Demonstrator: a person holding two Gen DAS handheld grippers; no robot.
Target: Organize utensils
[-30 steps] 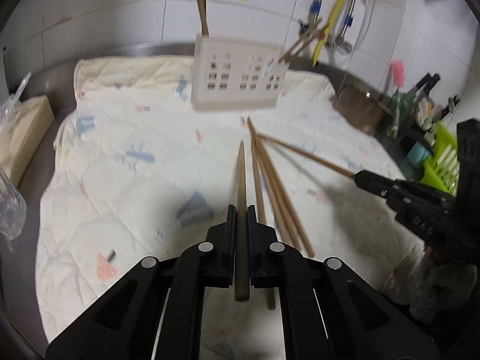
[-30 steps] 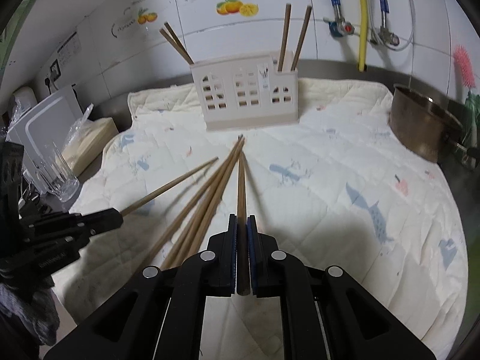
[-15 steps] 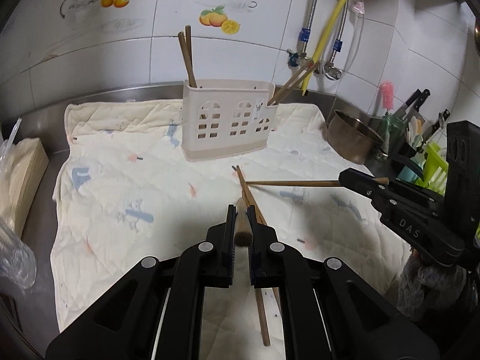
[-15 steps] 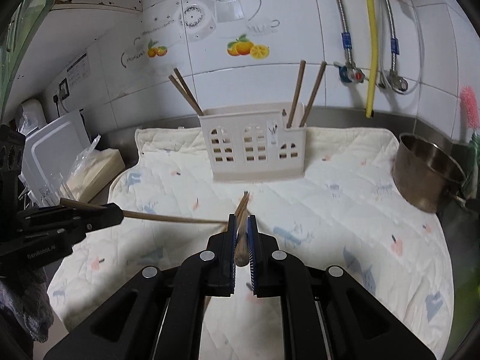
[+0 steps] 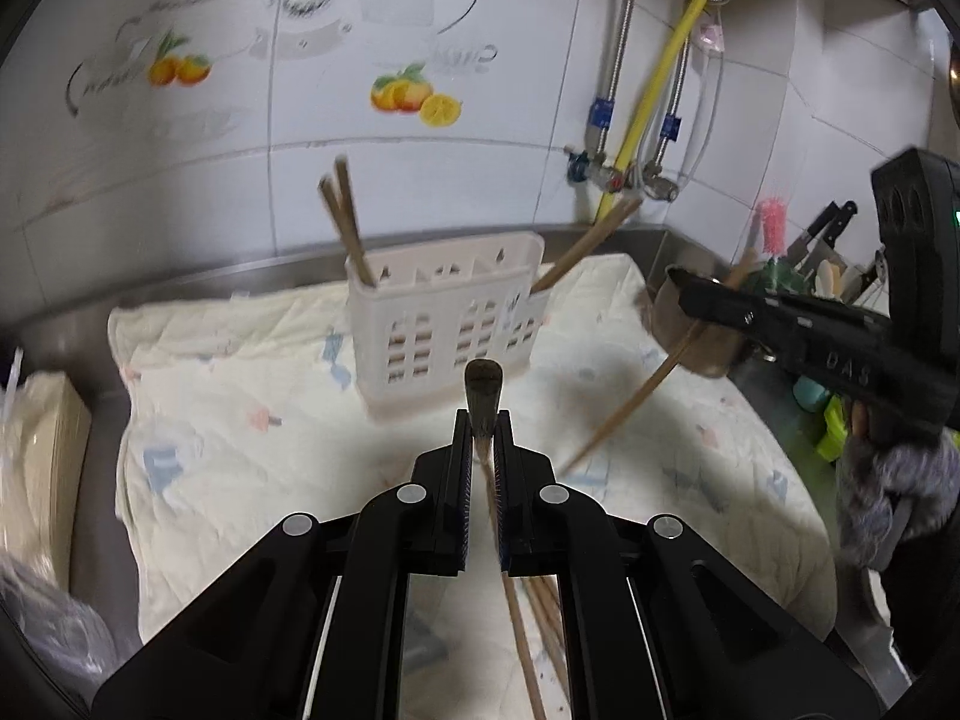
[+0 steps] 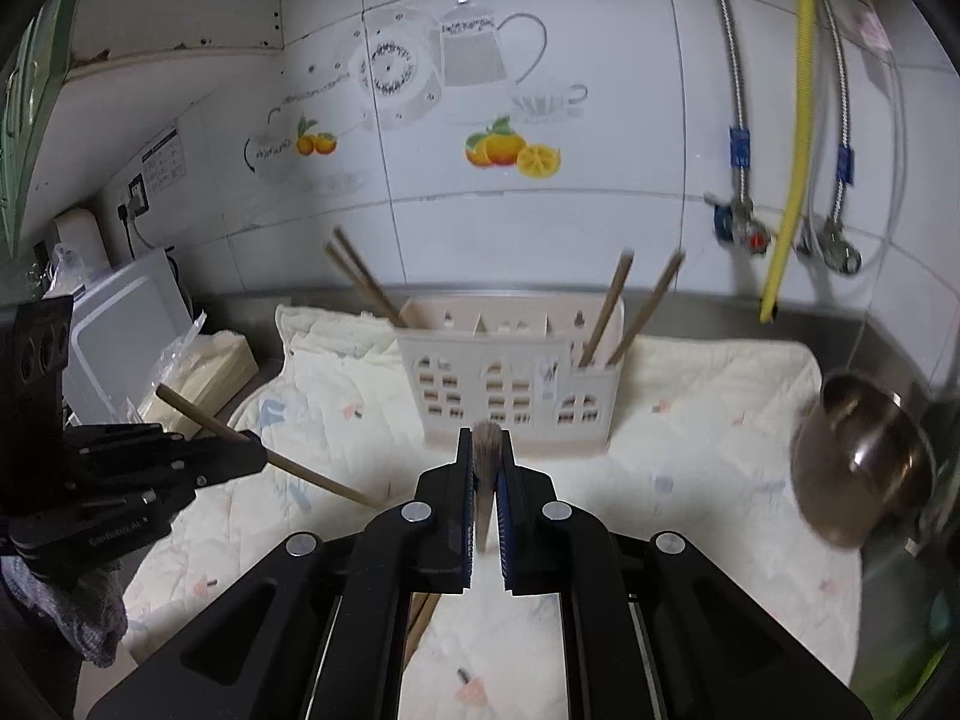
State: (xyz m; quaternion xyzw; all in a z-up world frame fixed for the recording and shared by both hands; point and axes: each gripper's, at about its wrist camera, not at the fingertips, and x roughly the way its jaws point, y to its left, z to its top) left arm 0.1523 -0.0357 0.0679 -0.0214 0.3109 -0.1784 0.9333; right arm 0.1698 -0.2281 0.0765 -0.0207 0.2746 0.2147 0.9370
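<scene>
White-tiled wall [image 6: 600,228] with fruit and teapot decals, braided hoses and a yellow hose; steel worktop [image 5: 198,282] covered by a cream quilted cloth [image 6: 708,420] with small prints.

Utensil holder [image 5: 447,330]: pale plastic, window-shaped cutouts, several compartments, upright at the back edge of the cloth. Two brown chopsticks lean out of each end compartment.

Left gripper [image 5: 483,438]: black, clenched on one brown wooden chopstick [image 5: 485,384], its blunt end facing the camera, lifted off the cloth.

Right gripper [image 6: 485,456]: black, clamped on a second chopstick [image 6: 486,450], also raised; body lettered "DAS" in the left wrist view.

Loose chopsticks [image 5: 540,606]: a few, lying on the cloth near its front edge.

Steel pot [image 6: 864,468]: at the cloth's right edge. Clear bag of pale goods [image 6: 204,366]: at the left edge. Other writing too blurred to read.
</scene>
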